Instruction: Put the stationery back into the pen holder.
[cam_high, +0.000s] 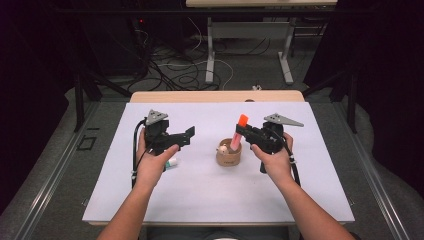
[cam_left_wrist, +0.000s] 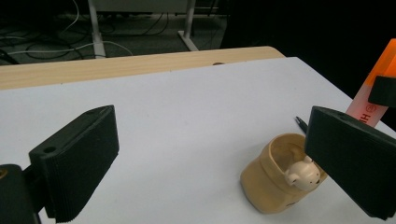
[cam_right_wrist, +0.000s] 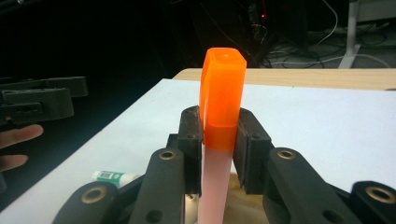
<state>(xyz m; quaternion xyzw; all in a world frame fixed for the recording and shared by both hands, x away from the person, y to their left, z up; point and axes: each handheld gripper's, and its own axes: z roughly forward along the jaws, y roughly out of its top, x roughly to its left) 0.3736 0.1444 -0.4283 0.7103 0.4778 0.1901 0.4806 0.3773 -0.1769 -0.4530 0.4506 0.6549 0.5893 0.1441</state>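
Orange-capped highlighter (cam_right_wrist: 222, 112) sits clamped in our right gripper (cam_high: 252, 134), pads (cam_right_wrist: 189, 140) pressing just under the cap, its pale barrel angling down into the tan pen cup (cam_high: 229, 154) at table centre. One bear-topped item (cam_left_wrist: 303, 173) is already standing in the cup. We judge the highlighter is mid-placement: it is over the cup, not yet let go. Left gripper (cam_high: 186, 135) is empty, jaws spread wide, hovering left of the cup, apart from it. A small white-and-green tube (cam_high: 172, 163) lies on the white table (cam_high: 200, 195) near our left hand (cam_high: 152, 162), apparently still to be collected.
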